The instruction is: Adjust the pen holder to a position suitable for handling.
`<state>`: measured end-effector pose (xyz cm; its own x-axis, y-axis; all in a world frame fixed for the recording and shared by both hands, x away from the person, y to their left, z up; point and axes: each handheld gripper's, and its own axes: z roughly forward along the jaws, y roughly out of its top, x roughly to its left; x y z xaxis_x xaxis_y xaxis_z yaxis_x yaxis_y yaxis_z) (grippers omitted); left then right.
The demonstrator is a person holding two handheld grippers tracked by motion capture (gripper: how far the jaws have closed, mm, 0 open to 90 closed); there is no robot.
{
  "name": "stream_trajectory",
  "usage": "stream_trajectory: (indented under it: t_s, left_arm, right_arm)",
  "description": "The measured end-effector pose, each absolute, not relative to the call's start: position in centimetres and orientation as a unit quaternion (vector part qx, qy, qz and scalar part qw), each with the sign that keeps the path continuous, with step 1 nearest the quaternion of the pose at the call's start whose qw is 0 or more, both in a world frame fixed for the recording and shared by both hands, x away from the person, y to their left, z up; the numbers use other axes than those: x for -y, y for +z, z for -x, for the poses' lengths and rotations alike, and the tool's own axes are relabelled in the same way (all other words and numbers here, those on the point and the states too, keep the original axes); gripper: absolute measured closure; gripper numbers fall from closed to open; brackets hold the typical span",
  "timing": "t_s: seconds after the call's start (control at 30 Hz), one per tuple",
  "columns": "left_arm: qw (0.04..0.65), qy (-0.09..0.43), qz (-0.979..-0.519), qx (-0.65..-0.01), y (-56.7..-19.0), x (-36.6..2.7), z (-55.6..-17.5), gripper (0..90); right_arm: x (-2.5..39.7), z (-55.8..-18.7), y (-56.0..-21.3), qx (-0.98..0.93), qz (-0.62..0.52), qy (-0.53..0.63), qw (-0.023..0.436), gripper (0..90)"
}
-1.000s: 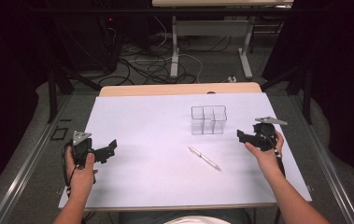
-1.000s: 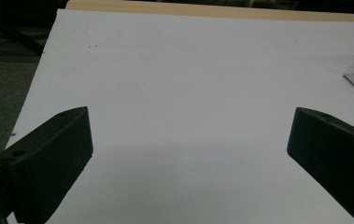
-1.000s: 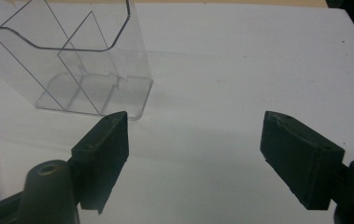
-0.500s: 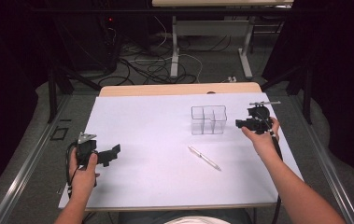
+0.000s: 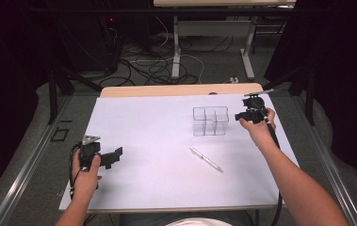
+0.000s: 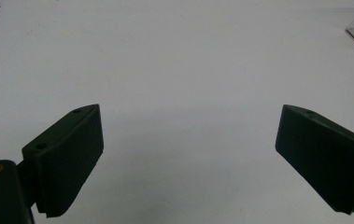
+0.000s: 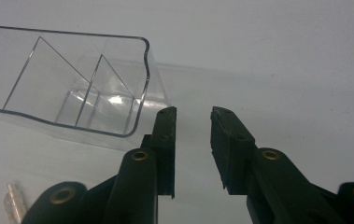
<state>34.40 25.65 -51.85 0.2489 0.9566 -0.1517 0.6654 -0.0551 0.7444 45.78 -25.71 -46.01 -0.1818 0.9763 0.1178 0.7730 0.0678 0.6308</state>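
Left gripper (image 5: 112, 157): lower left of the high view, held low over the white tabletop (image 5: 148, 132), jaws spread wide and empty. Pen (image 5: 206, 158): centre of the frame, lying flat at a diagonal, below the organizer and well apart from both grippers. Clear plastic divided organizer (image 5: 210, 121): right of centre, upright. Right gripper (image 5: 240, 116): just beside the organizer's right wall, jaws narrowly parted with nothing between them; in the right gripper view the organizer (image 7: 72, 84) sits upper left.
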Motion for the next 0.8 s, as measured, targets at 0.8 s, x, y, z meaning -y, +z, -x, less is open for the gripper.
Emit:
stream_trajectory:
  t_s: [0.8]
  left_arm:
    - [0.363,0.180,-0.712,-0.574,-52.4,-25.5,-34.6,8.1]
  right_arm:
    - [23.5,-48.3,-47.7,-0.716,-0.623,0.261,0.175,89.6]
